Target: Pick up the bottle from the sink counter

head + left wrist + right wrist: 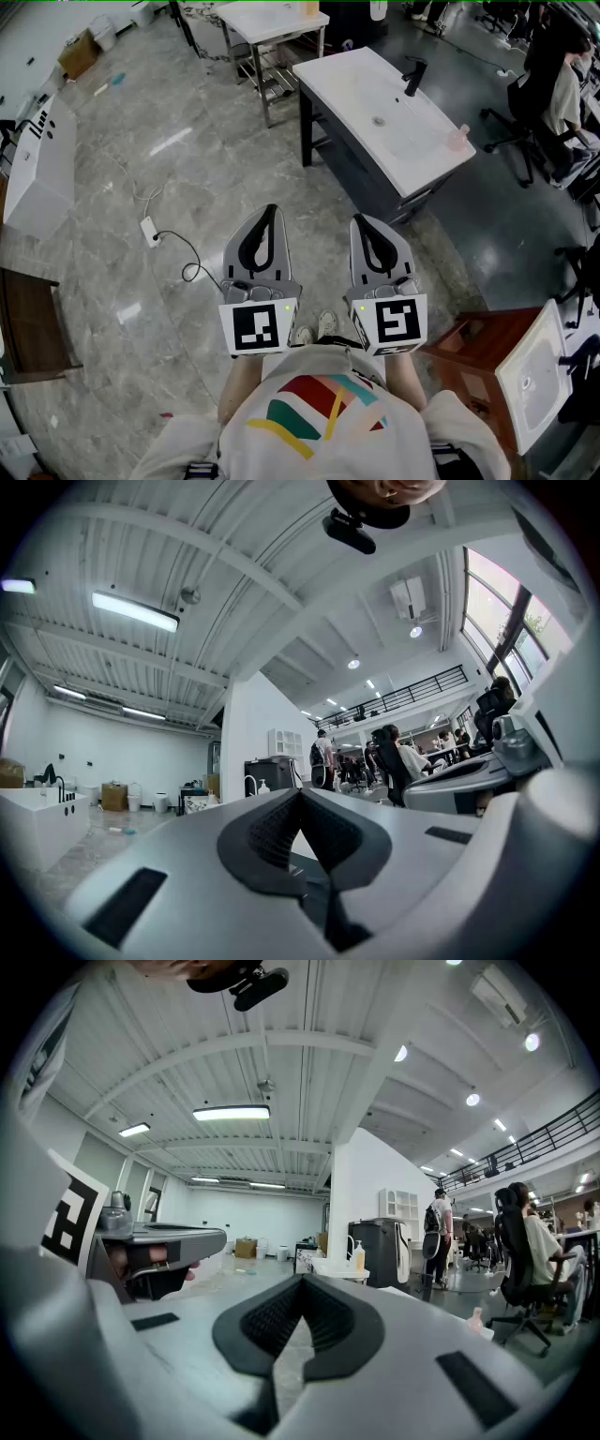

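1. My left gripper (pixel 270 214) and right gripper (pixel 362 225) both have jaws together, empty, well apart from the sink worktop (pixel 349 73).
2. The small pink bottle (pixel 457 139) stands at the worktop's right corner, close to the edge. If I reach it with the jaws not yet opened, I could knock it off.

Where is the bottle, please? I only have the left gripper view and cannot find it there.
Observer: In the head view a small pink bottle stands at the corner of the white sink counter toward that view's right, ahead of the person.
Operator: Thank you. Is the right gripper ready to take it?
Observer: The right gripper is shut and empty, held near the body beside the left gripper.
Operator: Is anything close to the bottle?
Observer: A black faucet stands further back on the counter, well apart from the bottle.
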Demonstrator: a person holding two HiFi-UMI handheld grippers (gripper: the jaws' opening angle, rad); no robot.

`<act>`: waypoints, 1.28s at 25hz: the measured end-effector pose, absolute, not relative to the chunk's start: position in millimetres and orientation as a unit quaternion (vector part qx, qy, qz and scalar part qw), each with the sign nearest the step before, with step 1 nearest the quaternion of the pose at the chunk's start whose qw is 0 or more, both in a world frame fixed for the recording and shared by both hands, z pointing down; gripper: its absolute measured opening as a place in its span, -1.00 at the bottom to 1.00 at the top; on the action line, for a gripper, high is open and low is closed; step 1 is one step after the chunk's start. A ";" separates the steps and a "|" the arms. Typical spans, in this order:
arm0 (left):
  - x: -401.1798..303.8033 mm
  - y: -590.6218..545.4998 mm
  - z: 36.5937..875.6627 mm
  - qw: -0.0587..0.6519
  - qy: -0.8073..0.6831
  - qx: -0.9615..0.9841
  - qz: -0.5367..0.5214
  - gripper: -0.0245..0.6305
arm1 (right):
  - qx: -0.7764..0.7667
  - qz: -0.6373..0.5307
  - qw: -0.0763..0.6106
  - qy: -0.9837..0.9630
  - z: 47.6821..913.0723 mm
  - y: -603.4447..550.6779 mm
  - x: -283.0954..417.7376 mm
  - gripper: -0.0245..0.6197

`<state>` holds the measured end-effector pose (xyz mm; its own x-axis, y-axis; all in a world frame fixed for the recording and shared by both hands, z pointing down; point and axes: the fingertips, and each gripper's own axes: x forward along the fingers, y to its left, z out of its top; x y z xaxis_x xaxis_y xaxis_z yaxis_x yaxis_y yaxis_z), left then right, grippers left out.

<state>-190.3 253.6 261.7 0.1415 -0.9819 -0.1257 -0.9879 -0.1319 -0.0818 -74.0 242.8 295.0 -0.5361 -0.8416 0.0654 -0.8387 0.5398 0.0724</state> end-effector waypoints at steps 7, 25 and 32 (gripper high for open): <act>-188.0 255.1 261.1 0.072 0.652 -0.754 0.013 -0.87 | 0.479 -0.017 0.046 -0.876 294.0 243.8 -74.1 -0.89; -150.5 228.2 269.2 0.078 0.648 -0.758 0.012 -0.87 | 0.473 -0.007 0.046 -0.880 308.9 221.3 -37.5 -0.89; -143.7 222.1 275.8 0.072 0.652 -0.754 0.013 -0.87 | 0.466 0.001 0.047 -0.883 318.4 213.4 -27.8 -0.89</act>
<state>-143.7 222.1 275.8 0.1488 -0.9824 -0.1134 -0.9861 -0.1387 -0.0919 -27.8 213.4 318.4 -0.5604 -0.8240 0.0835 -0.8242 0.5648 0.0415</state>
